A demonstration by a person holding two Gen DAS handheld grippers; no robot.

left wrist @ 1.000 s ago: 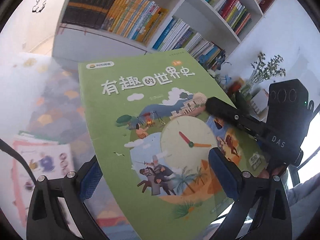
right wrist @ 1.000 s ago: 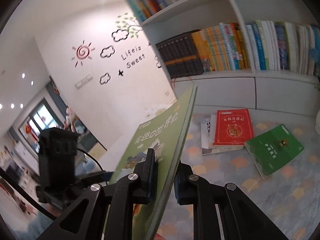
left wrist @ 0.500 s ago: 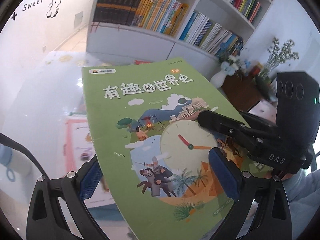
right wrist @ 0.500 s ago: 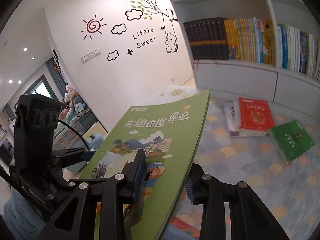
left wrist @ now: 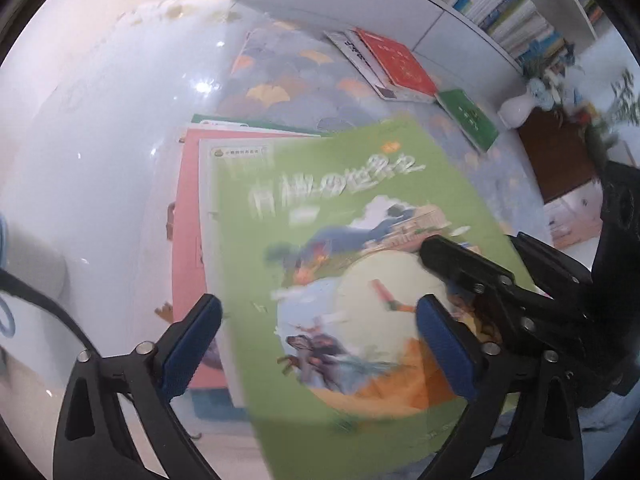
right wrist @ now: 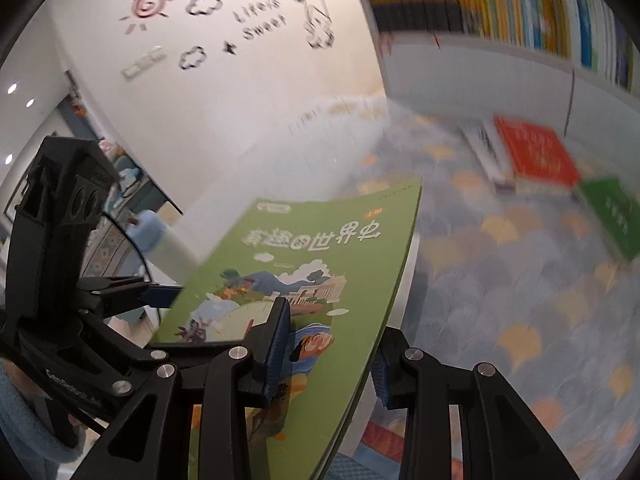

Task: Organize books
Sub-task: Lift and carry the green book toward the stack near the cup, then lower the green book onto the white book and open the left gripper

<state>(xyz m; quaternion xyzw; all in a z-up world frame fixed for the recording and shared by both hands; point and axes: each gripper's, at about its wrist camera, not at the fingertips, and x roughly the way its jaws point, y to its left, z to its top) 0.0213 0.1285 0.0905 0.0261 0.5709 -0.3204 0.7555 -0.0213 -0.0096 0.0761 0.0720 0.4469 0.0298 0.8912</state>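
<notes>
A thin green picture book (left wrist: 360,216) with a clock on its cover hangs tilted over a pile of flat books (left wrist: 188,216) on the floor. My left gripper (left wrist: 318,344) is wide open and closing; the book passes between its fingers, and the left pad (left wrist: 192,344) stands clear of the book's edge. My right gripper (right wrist: 330,356) is open around the green book (right wrist: 320,248), one finger (right wrist: 280,340) lying on the cover, the other under the edge. The right gripper (left wrist: 476,256) comes in from the right in the left wrist view.
On the patterned rug (left wrist: 280,80), a red book (left wrist: 400,64) lies on a white one beside a small green book (left wrist: 468,120). Behind them stands a white bookshelf (left wrist: 500,4). A white vase (left wrist: 516,112) and a wooden cabinet (left wrist: 556,160) are at the right.
Both grippers have sunk toward the floor and tipped downward with the green book. The right jaws, shut on the book a second ago, have parted. The floor pile now lies right under the book.
</notes>
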